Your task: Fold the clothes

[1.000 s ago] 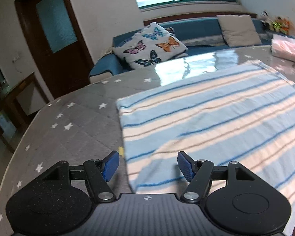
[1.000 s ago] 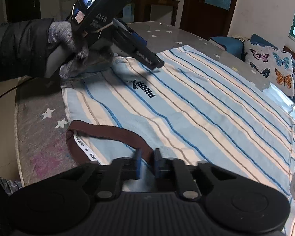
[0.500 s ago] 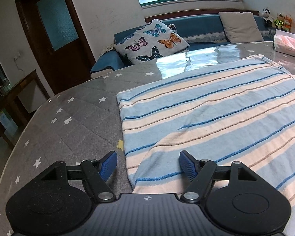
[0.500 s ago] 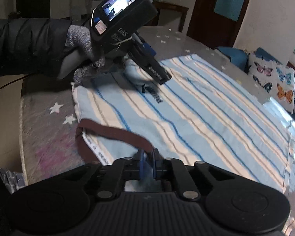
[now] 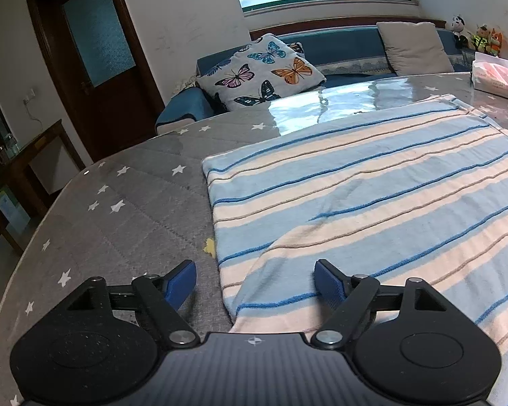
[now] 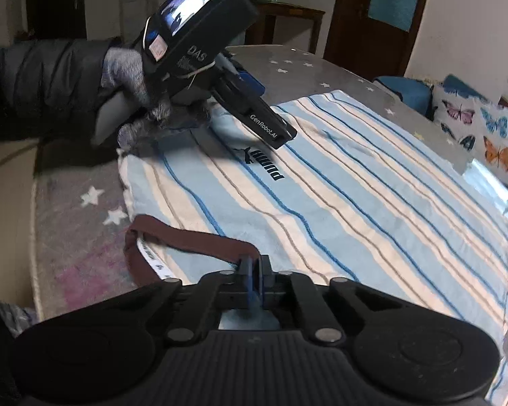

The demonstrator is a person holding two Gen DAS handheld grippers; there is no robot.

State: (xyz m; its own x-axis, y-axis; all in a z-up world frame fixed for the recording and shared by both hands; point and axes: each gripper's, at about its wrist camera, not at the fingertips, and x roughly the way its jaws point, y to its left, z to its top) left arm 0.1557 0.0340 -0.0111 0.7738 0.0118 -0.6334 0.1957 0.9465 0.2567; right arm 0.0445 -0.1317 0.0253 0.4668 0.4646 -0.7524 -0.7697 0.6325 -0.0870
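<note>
A light blue and cream striped shirt (image 5: 372, 182) lies spread flat on a grey star-patterned table (image 5: 118, 216). It also fills the right wrist view (image 6: 338, 203), with a dark logo and a brown collar (image 6: 186, 240). My left gripper (image 5: 254, 279) is open, its blue pads either side of a sleeve edge folded onto the shirt. It shows in the right wrist view (image 6: 254, 101), held by a gloved hand over the shirt's far shoulder. My right gripper (image 6: 255, 269) is shut on the shirt at the collar.
A blue sofa (image 5: 338, 47) with a butterfly cushion (image 5: 260, 71) and a grey cushion (image 5: 413, 47) stands behind the table. A tissue pack (image 5: 494, 76) lies at the table's far right. A dark door (image 5: 94, 54) and a side table (image 5: 34, 155) are at the left.
The left gripper has drawn back and lifted a little over the sleeve, staying open. The right gripper has stayed shut at the collar and shifted slightly.
</note>
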